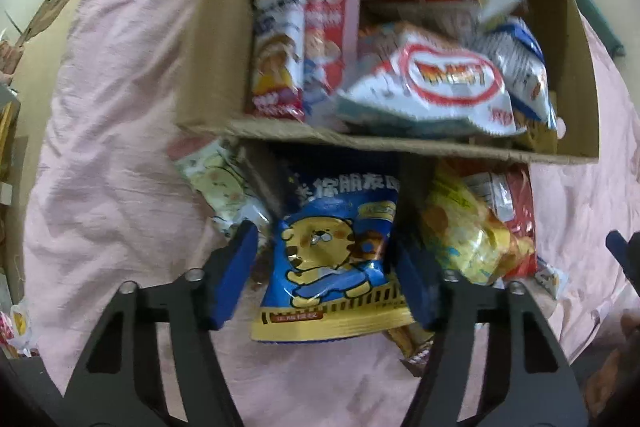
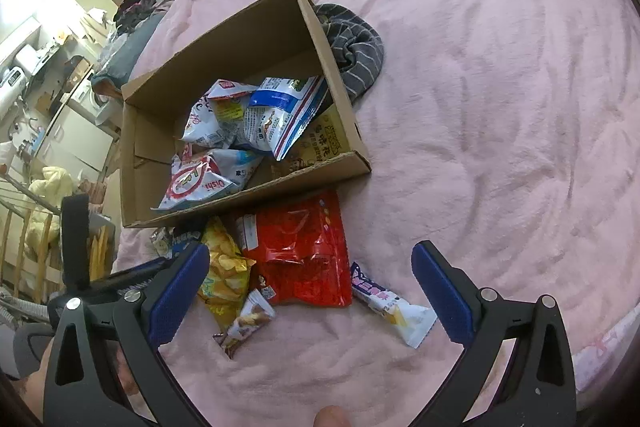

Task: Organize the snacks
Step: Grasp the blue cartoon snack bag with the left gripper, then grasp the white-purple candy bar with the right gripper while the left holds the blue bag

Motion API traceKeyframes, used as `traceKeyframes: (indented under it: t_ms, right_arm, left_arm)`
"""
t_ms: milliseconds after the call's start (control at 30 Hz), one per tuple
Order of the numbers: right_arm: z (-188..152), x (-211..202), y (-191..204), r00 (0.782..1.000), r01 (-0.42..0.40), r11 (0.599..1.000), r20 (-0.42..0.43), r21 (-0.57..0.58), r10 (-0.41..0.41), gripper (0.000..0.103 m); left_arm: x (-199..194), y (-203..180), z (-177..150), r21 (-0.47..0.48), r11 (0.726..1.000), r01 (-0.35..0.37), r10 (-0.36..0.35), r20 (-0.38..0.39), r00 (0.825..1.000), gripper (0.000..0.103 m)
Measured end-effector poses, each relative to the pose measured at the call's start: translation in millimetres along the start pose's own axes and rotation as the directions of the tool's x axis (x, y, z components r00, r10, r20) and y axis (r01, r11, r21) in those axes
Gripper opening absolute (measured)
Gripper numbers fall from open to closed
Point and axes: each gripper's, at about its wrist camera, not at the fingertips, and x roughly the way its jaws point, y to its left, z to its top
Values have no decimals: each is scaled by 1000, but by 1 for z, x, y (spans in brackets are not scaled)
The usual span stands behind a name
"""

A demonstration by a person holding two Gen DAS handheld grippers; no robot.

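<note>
A blue snack bag with a yellow bear point(image 1: 332, 267) lies on the pink bedspread point(image 1: 120, 187) just in front of the cardboard box point(image 1: 360, 143). My left gripper point(image 1: 325, 233) points down over it with the bag between its blue pads. The right pad touches the bag's edge and a thin gap shows at the left pad. My right gripper point(image 2: 310, 251) hangs open above a red bag point(image 2: 304, 243), a yellow chip bag point(image 2: 224, 267), a small brown packet point(image 2: 248, 319) and a white bar point(image 2: 392, 303), gripping none of them. The box point(image 2: 248, 195) holds several snack bags.
A cream cartoon packet point(image 1: 216, 179) lies left of the blue bag, half under the box edge. The yellow chip bag point(image 1: 460, 227) and red bag point(image 1: 516, 195) lie to its right. A grey striped cloth point(image 2: 356, 43) sits behind the box. Furniture stands beyond the bed's left edge.
</note>
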Motion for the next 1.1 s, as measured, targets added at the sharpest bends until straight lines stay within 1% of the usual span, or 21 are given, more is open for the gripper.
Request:
traceKeyframes:
  t_ms: [33, 100, 167, 300, 433, 533, 600, 667, 733, 767, 800, 900, 1000, 1033, 1067, 1100]
  right_arm:
    - [0, 1, 0, 1000, -2, 1000, -2, 2, 2, 103]
    - [-1, 1, -1, 1000, -1, 1000, -7, 1, 1, 103]
    - [-1, 0, -2, 1000, 2, 1000, -7, 3, -1, 103]
    - [-1, 0, -10, 1000, 4, 1000, -16, 30, -4, 103]
    - [0, 0, -22, 999, 2, 997, -33, 77, 0, 103]
    - [-1, 2, -38, 998, 8, 990, -55, 144, 0, 103]
    - [-5, 9, -51, 994, -10, 975, -100, 223, 33, 101]
    - [-10, 16, -61, 988, -8, 962, -148, 274, 51, 78]
    - [-16, 22, -71, 982, 71, 955, -190, 288, -15, 77]
    - [-18, 27, -75, 975, 115, 952, -218, 283, -53, 77]
    - [-20, 30, -77, 971, 127, 951, -231, 281, -62, 77]
    - [-22, 41, -73, 958, 150, 961, -274, 233, -84, 73]
    - [-26, 55, -72, 949, 144, 962, -309, 234, -66, 69]
    - [-26, 56, -71, 946, 153, 963, -314, 223, -78, 65]
    - [-25, 57, -71, 946, 154, 965, -313, 213, -82, 58]
    - [-24, 56, -71, 949, 149, 966, -306, 210, -80, 54]
  left_arm:
    - [2, -3, -2, 12, 1000, 8, -8, -14, 1000, 50]
    - [-1, -6, -5, 33, 999, -7, 7, -6, 1000, 46]
    - [-2, -10, -8, 45, 999, 2, -2, -13, 1000, 29]
    - [-14, -18, -17, 65, 998, 5, -6, 2, 1000, 24]
    - [-36, -23, -29, 69, 997, 18, -20, 29, 999, 23]
    - [-56, -18, -38, 65, 997, 31, -33, 40, 999, 23]
    - [-68, -17, -41, 72, 997, 30, -34, 55, 998, 23]
    - [-78, -6, -42, 68, 997, 33, -38, 75, 996, 23]
    - [-81, 4, -45, 50, 998, 29, -33, 81, 996, 23]
    - [-83, 10, -48, 33, 999, 35, -37, 80, 996, 23]
    - [-83, 13, -49, 15, 999, 46, -47, 75, 996, 23]
    - [-84, 22, -48, -11, 998, 66, -65, 74, 995, 23]
    - [-84, 19, -47, -10, 997, 72, -71, 88, 994, 23]
    - [-85, 17, -47, -7, 997, 73, -72, 93, 993, 23]
    - [-85, 16, -47, -4, 997, 74, -73, 96, 993, 23]
    - [-86, 14, -47, -2, 997, 75, -74, 99, 992, 23]
